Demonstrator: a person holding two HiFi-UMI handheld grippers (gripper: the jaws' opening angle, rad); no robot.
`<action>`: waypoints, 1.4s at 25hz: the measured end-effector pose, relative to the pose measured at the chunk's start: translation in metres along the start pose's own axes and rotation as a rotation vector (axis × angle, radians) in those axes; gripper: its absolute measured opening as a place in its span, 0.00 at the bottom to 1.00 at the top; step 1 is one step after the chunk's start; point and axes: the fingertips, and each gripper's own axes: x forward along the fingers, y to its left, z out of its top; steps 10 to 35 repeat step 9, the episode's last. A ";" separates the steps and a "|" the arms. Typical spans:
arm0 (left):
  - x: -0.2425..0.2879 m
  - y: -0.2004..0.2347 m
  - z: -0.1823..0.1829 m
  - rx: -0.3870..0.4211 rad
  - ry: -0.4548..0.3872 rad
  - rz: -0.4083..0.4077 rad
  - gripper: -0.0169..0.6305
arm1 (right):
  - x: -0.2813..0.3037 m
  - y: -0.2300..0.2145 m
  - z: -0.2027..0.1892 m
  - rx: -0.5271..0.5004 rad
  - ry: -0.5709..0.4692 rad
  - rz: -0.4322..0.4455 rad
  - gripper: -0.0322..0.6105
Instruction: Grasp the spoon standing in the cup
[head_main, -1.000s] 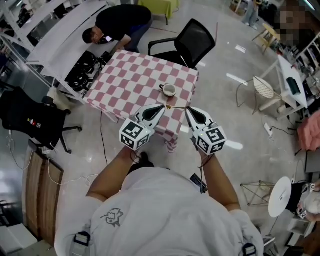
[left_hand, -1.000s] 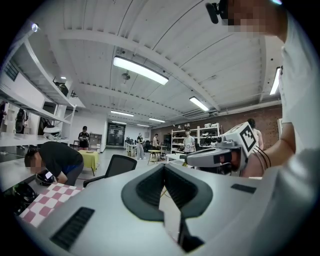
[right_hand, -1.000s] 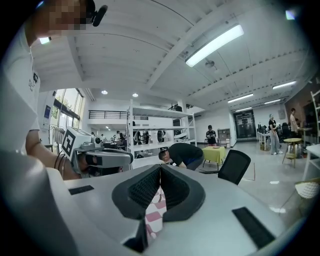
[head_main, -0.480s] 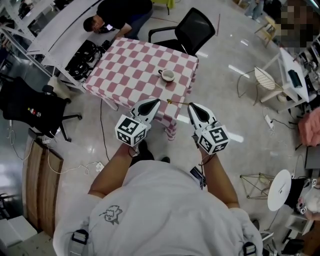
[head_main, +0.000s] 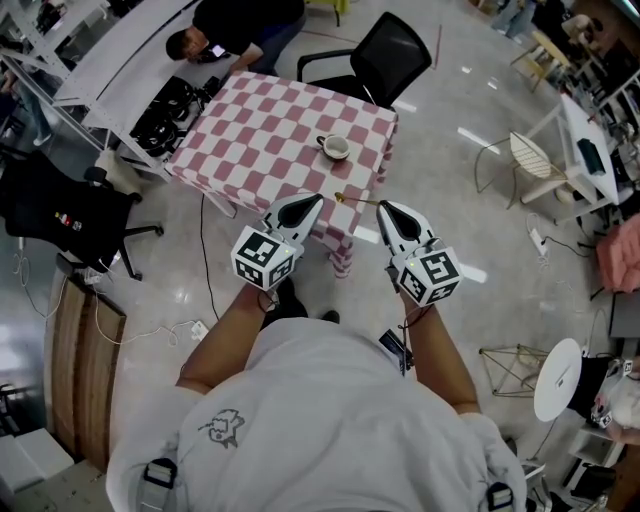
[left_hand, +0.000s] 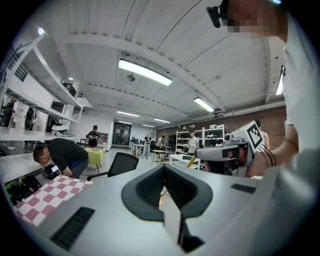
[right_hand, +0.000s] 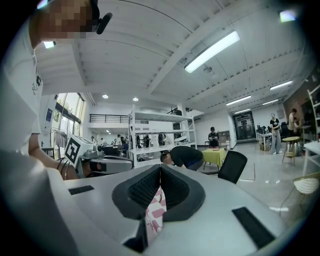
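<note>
The spoon (head_main: 352, 200) is not in the cup (head_main: 336, 148). It is held level in the air on the near side of the table, its handle end pinched at the tips of the right gripper (head_main: 381, 207), whose jaws are pressed together on it. The bowl is turned towards the left gripper (head_main: 318, 200), whose jaws are likewise closed together, with nothing seen between them.

The spoon is judged to be small, thin metal: light, stiff, smooth and rather slippery, not fragile. Taken so near its end, it may be expected to swing or twist in the jaws. A firmer hold would be had across the flat of the handle, nearer the middle. The cup is judged to be brittle and easily tipped.

The tabletop (head_main: 300, 115) is covered by a pink-and-white checked cloth (head_main: 250, 160) that hangs over the edges. The cloth is likely soft and able to slide or wrinkle under a push. The cup stands on it alone, towards the edge on the person's right.

The room is a large workshop hall with a pale, glossy floor (head_main: 450, 120). A black office chair (head_main: 385, 75) is drawn up at the far side, and a person (head_main: 235, 35) is bent over a long white bench (head_main: 120, 70) beyond the far left corner. Shelving (right_hand: 155, 140) and strip lights (right_hand: 212, 50) are seen further off.
</note>
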 end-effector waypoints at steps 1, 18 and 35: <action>0.000 0.001 0.000 0.000 0.000 0.002 0.05 | 0.001 0.000 0.001 0.000 0.000 0.002 0.10; 0.000 0.011 0.005 0.007 -0.001 0.002 0.05 | 0.012 0.000 0.005 -0.008 0.000 0.010 0.10; 0.000 0.011 0.005 0.007 -0.001 0.002 0.05 | 0.012 0.000 0.005 -0.008 0.000 0.010 0.10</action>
